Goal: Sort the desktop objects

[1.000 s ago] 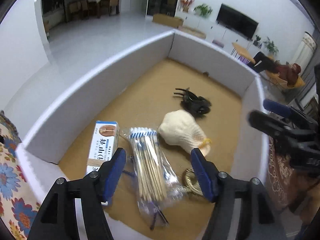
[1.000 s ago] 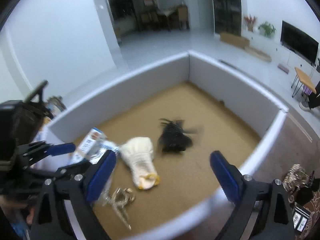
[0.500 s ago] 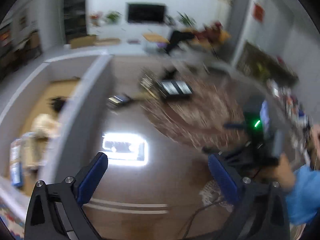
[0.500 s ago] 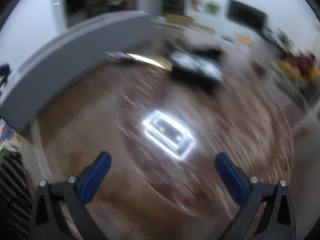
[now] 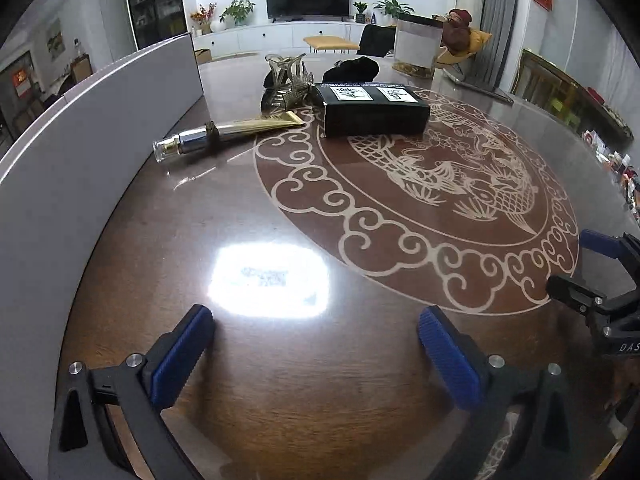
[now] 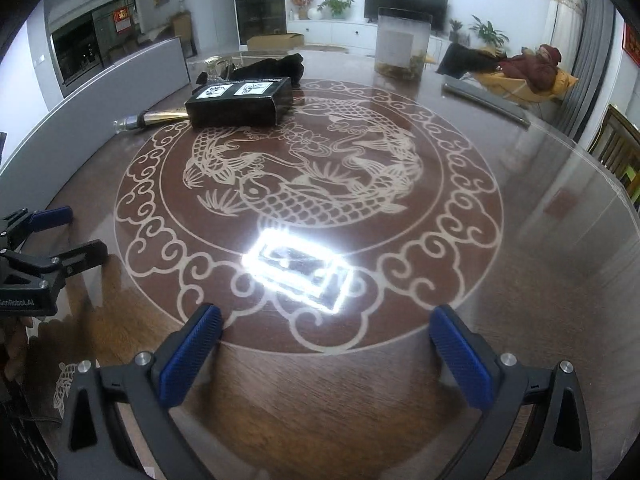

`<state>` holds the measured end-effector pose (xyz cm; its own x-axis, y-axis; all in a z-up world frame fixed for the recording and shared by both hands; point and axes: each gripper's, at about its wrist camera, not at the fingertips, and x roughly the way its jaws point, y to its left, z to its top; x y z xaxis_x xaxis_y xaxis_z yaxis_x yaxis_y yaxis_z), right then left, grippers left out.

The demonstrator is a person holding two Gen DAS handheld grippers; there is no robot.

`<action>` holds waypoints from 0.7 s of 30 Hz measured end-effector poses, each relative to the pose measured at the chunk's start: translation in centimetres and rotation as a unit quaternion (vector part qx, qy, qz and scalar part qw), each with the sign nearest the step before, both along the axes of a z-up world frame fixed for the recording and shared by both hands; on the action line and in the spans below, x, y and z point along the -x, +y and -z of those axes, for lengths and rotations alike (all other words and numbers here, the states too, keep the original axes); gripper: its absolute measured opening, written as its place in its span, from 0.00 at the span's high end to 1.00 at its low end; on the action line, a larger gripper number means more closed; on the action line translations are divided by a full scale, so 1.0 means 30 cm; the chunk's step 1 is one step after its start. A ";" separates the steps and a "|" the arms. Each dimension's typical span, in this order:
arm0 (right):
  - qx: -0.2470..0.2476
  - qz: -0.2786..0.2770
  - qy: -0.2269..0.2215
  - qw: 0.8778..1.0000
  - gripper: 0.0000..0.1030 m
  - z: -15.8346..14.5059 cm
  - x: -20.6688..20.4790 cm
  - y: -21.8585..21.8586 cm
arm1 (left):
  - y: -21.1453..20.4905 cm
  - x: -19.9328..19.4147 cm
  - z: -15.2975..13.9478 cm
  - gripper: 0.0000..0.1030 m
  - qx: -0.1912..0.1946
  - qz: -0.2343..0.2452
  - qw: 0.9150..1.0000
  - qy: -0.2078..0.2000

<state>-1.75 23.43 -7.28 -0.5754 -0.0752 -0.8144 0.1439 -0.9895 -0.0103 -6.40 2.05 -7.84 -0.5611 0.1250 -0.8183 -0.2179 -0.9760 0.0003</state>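
Here, table (image 5: 280,360): dark glossy wood with a pale fish inlay.
Left gripper (image 5: 316,356): jaws spread wide, holding nothing, low over bare wood.
Right gripper (image 6: 326,354): likewise spread and holding nothing.
Box (image 5: 374,110): black, at the far side.
Tube (image 5: 228,134): gold, just left of the box, beside the grey wall (image 5: 80,152).

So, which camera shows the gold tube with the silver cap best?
The left wrist view. There the gold tube lies whole beside the grey wall, with clear cap, silver collar and flat crimped end all visible. In the right wrist view the black box covers its far end.
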 end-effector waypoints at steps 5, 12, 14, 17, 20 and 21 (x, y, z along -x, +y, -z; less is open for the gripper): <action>0.000 0.000 0.000 1.000 0.00 0.003 0.000 0.001 | 0.003 0.014 0.006 0.00 0.000 0.000 1.000 0.000; 0.000 0.000 0.000 1.000 0.00 0.000 0.000 0.000 | 0.003 0.012 0.007 0.00 0.000 0.000 1.000 0.000; 0.000 0.000 0.000 1.000 0.00 -0.001 0.001 0.001 | 0.002 0.011 0.007 0.00 -0.001 0.000 1.000 0.000; 0.000 0.000 0.000 1.000 0.00 0.000 0.000 0.000 | 0.002 0.011 0.007 0.00 0.000 0.000 1.000 0.000; 0.000 0.000 0.000 1.000 0.00 0.000 0.000 0.000 | 0.002 0.010 0.006 0.00 0.000 -0.001 1.000 0.000; 0.000 0.000 0.000 1.000 0.00 0.000 0.000 0.000 | 0.002 0.010 0.006 0.00 -0.001 -0.001 1.000 0.000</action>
<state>-1.76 23.45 -7.27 -0.5754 -0.0759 -0.8144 0.1445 -0.9894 -0.0099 -6.69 2.10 -8.01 -0.5614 0.1247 -0.8181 -0.2159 -0.9764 -0.0007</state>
